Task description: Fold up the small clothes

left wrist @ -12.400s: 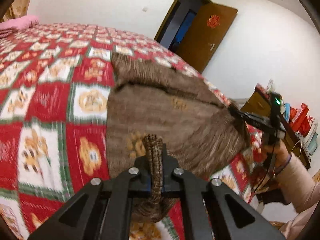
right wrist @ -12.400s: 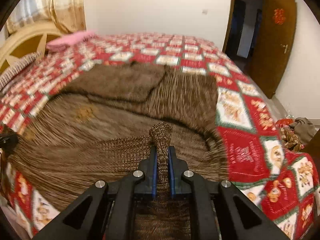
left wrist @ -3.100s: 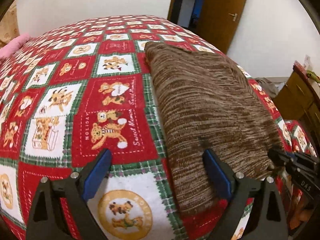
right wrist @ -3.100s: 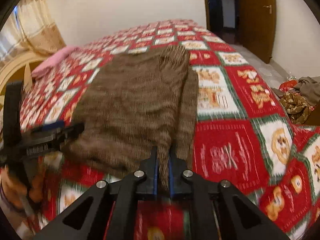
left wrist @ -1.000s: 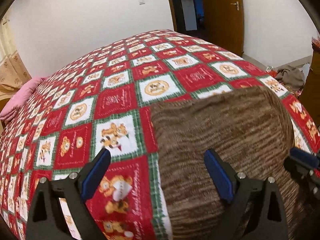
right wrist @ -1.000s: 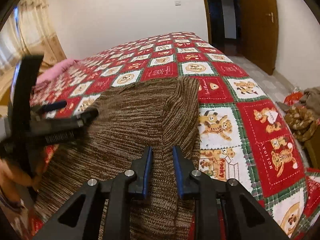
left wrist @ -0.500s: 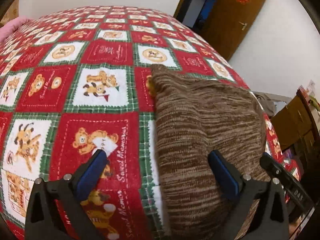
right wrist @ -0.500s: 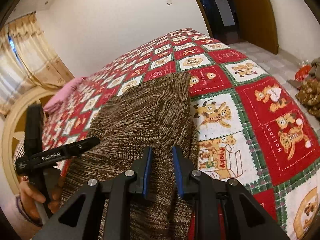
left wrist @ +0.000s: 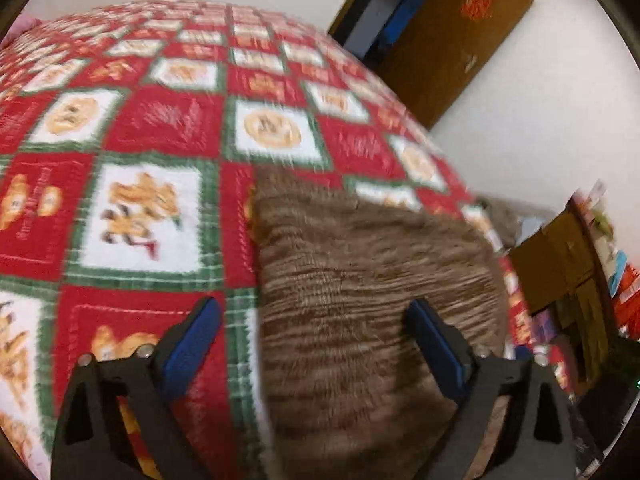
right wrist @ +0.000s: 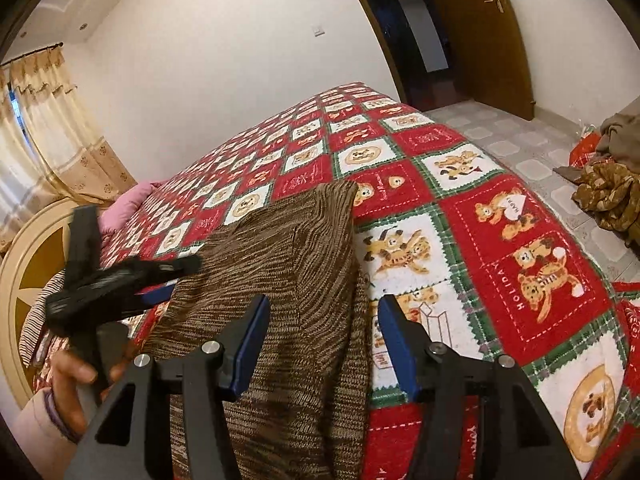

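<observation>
Teddy-print bedspread [right wrist: 520, 240], folded brown sweater [right wrist: 288, 280] beneath opening right gripper [right wrist: 322, 336]

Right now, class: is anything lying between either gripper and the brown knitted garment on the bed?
Nothing visible does. The left gripper hangs open straight over the brown knitted garment, straddling its left edge. The right gripper has jaws opening over the garment's right edge, pads clear of it. Only the patterned bedspread surrounds the garment.
</observation>
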Tool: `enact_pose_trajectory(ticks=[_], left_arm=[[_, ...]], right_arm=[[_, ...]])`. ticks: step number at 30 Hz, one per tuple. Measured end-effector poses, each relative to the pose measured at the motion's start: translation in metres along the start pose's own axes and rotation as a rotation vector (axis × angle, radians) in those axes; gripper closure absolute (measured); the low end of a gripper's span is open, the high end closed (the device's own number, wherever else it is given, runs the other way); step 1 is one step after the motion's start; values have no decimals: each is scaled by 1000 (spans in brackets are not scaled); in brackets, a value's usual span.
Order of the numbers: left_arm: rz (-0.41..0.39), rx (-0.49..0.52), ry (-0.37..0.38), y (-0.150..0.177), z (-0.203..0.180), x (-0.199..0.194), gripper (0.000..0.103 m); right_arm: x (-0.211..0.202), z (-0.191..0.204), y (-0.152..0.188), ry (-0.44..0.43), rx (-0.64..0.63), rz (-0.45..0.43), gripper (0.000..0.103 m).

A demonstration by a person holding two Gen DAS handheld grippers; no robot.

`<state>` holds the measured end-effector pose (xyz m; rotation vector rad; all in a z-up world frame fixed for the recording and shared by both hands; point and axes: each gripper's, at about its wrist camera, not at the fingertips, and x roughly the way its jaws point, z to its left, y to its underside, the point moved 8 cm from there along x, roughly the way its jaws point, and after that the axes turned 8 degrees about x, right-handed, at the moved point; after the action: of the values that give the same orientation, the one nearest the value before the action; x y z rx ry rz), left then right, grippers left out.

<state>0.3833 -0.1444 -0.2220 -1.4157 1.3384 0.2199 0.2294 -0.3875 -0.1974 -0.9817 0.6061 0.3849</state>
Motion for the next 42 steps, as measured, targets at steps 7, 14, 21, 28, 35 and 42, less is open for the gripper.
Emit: enact_pose_trajectory(ticks=[7,14,21,28,35,42], left_arm=[[14,27,73,-8,1,0,6],[33,36,90,-23,-1,18,0],[8,181,32,-26,-13,27,6],[-37,206,4,-29,-15,23,39],[-49,192,16,-31,-17,25,48],[-43,164,49,-32,-15,29,41]], right_arm=[[6,-8,-12,-113,153,75,46],[67,-3,-52,-33,23,160,46],[118,12,-59,-210,-5,250,41],[119,19,-55,-165,-63,228,64],[117,19,-56,-148,-97,205,67],[122,13,-58,-214,-12,232,65]])
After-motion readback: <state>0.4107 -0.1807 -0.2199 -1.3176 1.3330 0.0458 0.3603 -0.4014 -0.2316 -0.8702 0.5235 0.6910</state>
